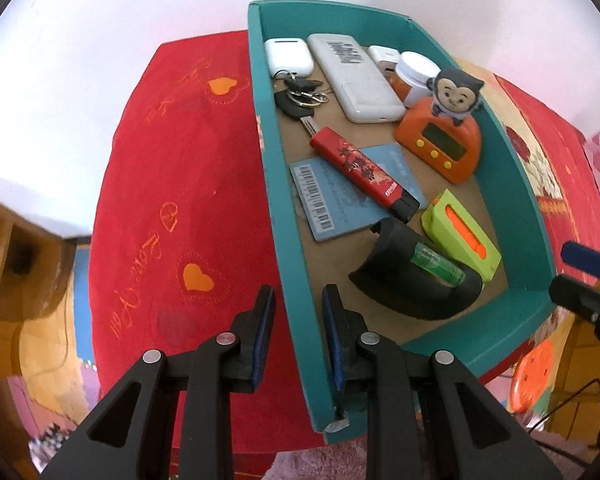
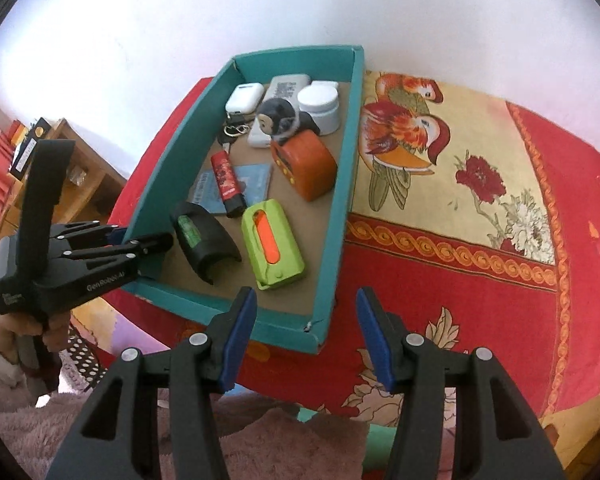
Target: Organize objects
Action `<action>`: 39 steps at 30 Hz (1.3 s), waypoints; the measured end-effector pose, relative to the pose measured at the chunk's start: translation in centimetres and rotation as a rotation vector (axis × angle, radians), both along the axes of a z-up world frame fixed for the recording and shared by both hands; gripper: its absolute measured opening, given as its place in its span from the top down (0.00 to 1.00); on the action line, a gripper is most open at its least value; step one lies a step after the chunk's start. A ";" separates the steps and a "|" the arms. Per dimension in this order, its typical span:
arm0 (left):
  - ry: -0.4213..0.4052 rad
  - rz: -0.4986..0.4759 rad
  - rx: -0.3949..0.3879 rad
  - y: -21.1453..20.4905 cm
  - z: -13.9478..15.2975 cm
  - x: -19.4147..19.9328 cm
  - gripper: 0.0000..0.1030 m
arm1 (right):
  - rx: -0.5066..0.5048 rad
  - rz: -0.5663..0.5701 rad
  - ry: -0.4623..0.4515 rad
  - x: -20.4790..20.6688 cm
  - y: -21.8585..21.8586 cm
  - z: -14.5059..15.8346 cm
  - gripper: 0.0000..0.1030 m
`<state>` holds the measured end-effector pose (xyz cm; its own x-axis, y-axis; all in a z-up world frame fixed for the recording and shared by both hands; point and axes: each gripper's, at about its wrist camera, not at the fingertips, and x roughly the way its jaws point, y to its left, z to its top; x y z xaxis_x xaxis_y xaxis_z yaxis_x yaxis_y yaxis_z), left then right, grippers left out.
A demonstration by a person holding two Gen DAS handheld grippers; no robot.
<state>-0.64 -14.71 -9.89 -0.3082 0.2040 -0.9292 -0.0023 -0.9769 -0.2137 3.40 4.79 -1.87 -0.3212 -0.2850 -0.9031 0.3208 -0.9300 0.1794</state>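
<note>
We see bright, soft daylight and weak shadows. The white wall [image 1: 100,60] is overexposed. Fisheye bends the edges, and corners are dark and blurred.

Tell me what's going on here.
A person works with a gripper in each hand. The left gripper is clamped on the side wall of the teal box, which holds an orange timer, keys and other small items. The right gripper hangs open and empty by the box's near corner.

Table under a red patterned cloth [image 2: 440,264]; a teal tray [image 2: 346,184] rests on it
</note>
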 end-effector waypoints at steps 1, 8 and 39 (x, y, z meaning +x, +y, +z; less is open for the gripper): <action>-0.011 0.009 -0.007 0.1 -0.1 -0.1 0.76 | -0.019 0.011 -0.003 -0.2 0.2 0.0 0.50; -0.024 0.042 -0.026 1.1 0.2 0.1 0.66 | -0.044 0.078 -0.003 -1.0 0.0 -0.3 0.50; 0.239 0.299 -0.076 4.5 10.0 1.4 0.00 | -0.201 0.030 0.178 -2.0 7.2 5.0 0.20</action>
<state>0.75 -10.20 0.11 -0.5530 0.0057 -0.8331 0.2443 -0.9549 -0.1687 1.39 11.95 3.16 -0.4589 -0.4644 -0.7575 0.3906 -0.8712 0.2974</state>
